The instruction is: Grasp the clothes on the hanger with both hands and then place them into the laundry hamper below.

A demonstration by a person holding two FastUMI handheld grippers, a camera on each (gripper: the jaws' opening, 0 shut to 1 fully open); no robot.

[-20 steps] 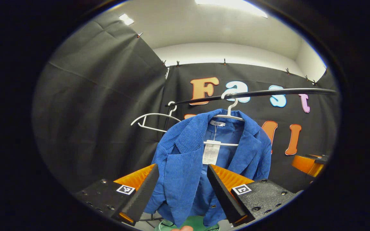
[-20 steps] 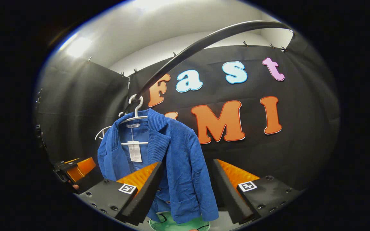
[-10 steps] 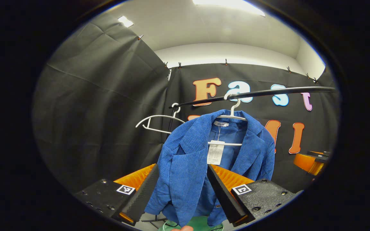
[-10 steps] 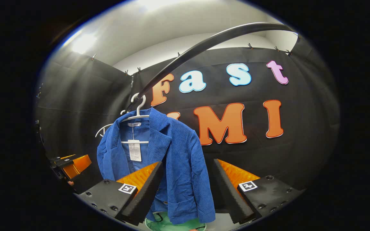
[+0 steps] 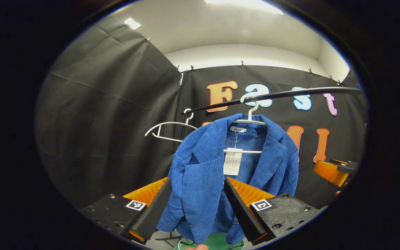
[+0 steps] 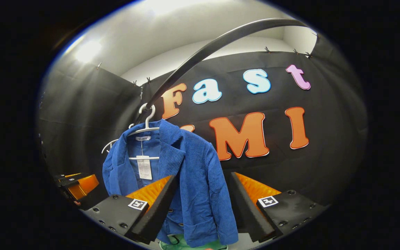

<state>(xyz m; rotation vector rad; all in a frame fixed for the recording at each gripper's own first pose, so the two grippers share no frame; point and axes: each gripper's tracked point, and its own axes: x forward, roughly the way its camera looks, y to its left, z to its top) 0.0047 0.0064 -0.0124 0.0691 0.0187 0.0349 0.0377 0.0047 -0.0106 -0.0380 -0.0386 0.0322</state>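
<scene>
A blue corduroy jacket (image 5: 203, 173) hangs on a white hanger (image 5: 250, 119) from a black rail (image 5: 283, 94), with a paper tag at its collar. My left gripper (image 5: 194, 208) stands open in front of the jacket's left sleeve, a short way off. In the right gripper view the same jacket (image 6: 193, 180) hangs ahead, and my right gripper (image 6: 203, 208) is open before its right sleeve. A green hamper (image 5: 217, 241) peeks out below the jacket's hem, also seen as the hamper (image 6: 179, 243) in the right gripper view. The right gripper (image 5: 335, 170) appears far right; the left gripper (image 6: 75, 182) appears far left.
An empty white hanger (image 5: 168, 130) hangs on the rail left of the jacket. Black cloth walls close in the booth behind and at the left. The rail (image 6: 214, 47) arcs overhead in the right gripper view.
Both grippers have shifted slightly; the jacket has slid a little within each view and looks marginally nearer. Both stay open.
</scene>
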